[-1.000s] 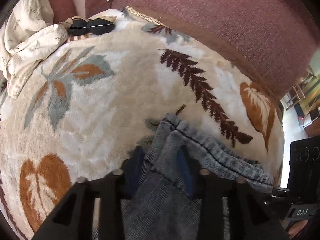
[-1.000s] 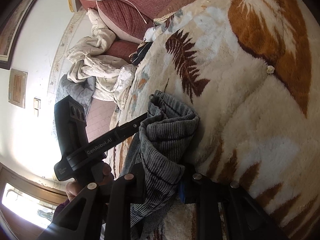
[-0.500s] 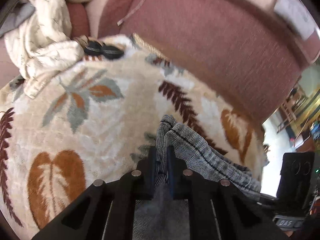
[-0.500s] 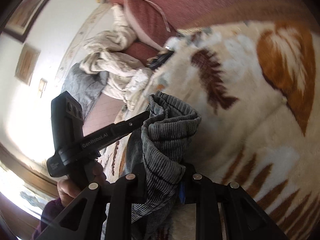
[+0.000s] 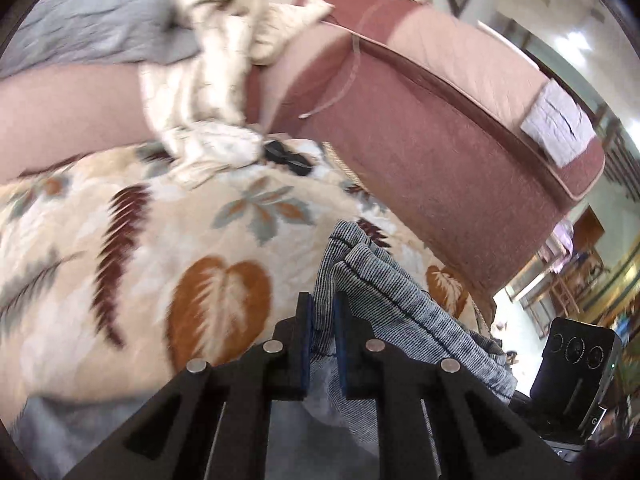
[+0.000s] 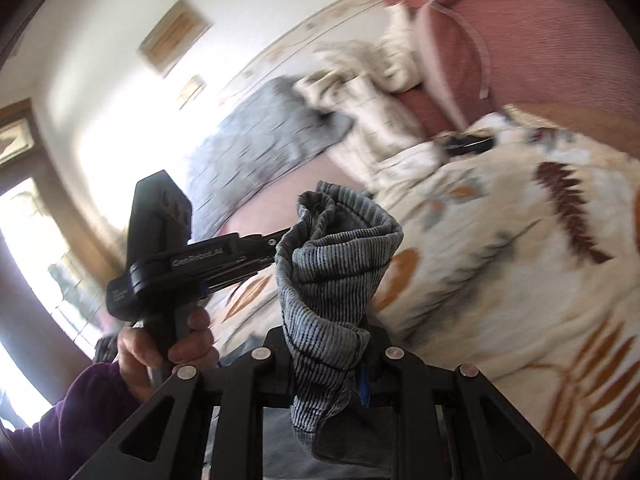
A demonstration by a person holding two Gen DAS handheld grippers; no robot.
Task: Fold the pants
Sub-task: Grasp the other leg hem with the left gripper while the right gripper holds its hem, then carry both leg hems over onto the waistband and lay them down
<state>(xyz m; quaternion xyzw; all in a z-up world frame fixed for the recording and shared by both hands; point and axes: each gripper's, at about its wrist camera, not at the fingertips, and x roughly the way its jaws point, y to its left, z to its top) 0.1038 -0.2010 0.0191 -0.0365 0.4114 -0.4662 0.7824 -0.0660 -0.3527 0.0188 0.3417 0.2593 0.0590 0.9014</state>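
The grey-blue ribbed pants [image 5: 376, 288] hang lifted above a leaf-patterned blanket [image 5: 140, 248]. My left gripper [image 5: 321, 308] is shut on one edge of the pants, the cloth pinched thin between its blue pads. In the right wrist view my right gripper [image 6: 326, 344] is shut on a bunched fold of the pants [image 6: 332, 264], which stands up out of the jaws. The left gripper [image 6: 276, 252] reaches in from the left beside that fold, held by a hand [image 6: 168, 344] in a purple sleeve. The lower part of the pants drops out of sight under both grippers.
A maroon sofa back [image 5: 432, 140] runs behind the blanket. A crumpled cream cloth [image 5: 208, 92] and a grey cloth [image 5: 88, 12] lie at the far end. A small black object [image 5: 288, 156] rests by the cream cloth. The right gripper's body [image 5: 576, 364] shows at lower right.
The left gripper closed on the pants edge. Both grippers rose and rolled, lifting the pants off the blanket. More of the sofa back and the wall now shows.
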